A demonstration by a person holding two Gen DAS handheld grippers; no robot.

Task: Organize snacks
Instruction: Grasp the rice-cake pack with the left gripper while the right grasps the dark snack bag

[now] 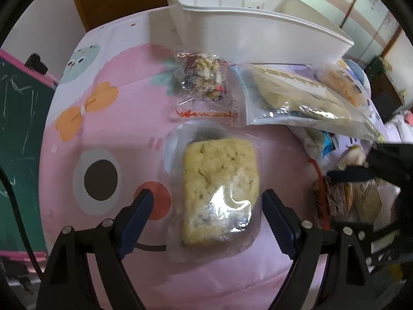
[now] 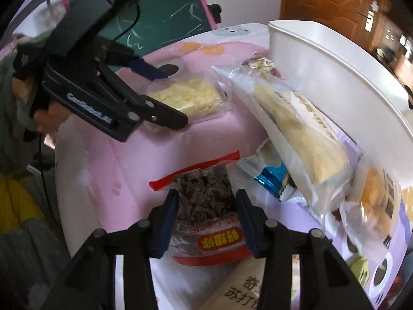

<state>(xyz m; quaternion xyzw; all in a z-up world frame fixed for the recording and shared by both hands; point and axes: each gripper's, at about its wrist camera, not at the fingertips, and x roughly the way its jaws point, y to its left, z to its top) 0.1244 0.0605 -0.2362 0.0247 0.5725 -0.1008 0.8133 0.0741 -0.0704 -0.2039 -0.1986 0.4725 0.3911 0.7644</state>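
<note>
**Straddling Two Snack Packets**

Hovering over the pink cloth [image 1: 108, 108], the left gripper [image 1: 207, 201] stands wide open, its fingers either side of a clear-wrapped yellow cake [image 1: 219, 180] without touching it. Right of that, the right gripper [image 2: 206, 201] pinches a red-edged packet of dark snacks [image 2: 204, 196]. Further right, a long pastry bag [image 2: 296, 129] leans on the white bin [image 2: 335, 82].

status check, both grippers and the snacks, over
Left gripper open, straddling yellow cake packet. Right gripper shut on dark snack packet. White bin behind, path clear.
</note>
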